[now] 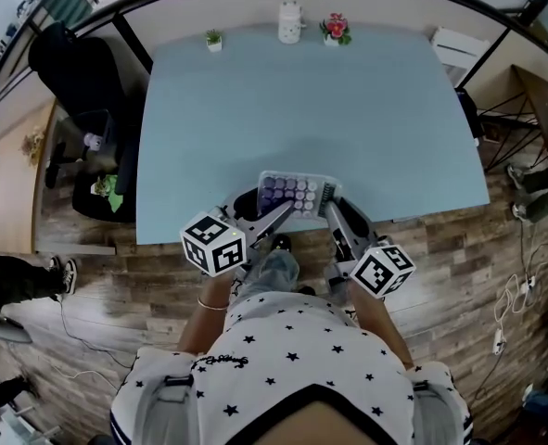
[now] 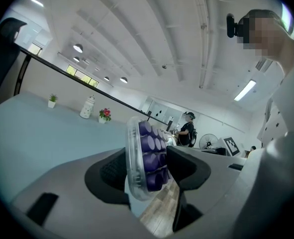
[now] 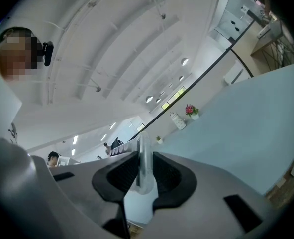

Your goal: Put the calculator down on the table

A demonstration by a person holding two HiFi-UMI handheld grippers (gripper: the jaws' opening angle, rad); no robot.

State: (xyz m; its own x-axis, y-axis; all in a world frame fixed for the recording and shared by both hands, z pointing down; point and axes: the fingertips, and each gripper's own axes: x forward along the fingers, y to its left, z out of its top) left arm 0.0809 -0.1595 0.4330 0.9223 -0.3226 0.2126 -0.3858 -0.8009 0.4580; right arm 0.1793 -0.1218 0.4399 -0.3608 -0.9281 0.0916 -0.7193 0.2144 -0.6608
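Observation:
The calculator, a clear case with purple round keys, hangs just over the near edge of the light blue table. My left gripper is shut on its left end; in the left gripper view the calculator stands on edge between the dark pads, keys facing the right pad. My right gripper is shut on its right end. In the right gripper view only the thin edge of the calculator shows, pinched between both pads.
At the table's far edge stand a small green plant, a white jar and a pot of red flowers. A black chair stands left of the table. Wooden floor runs below the near edge.

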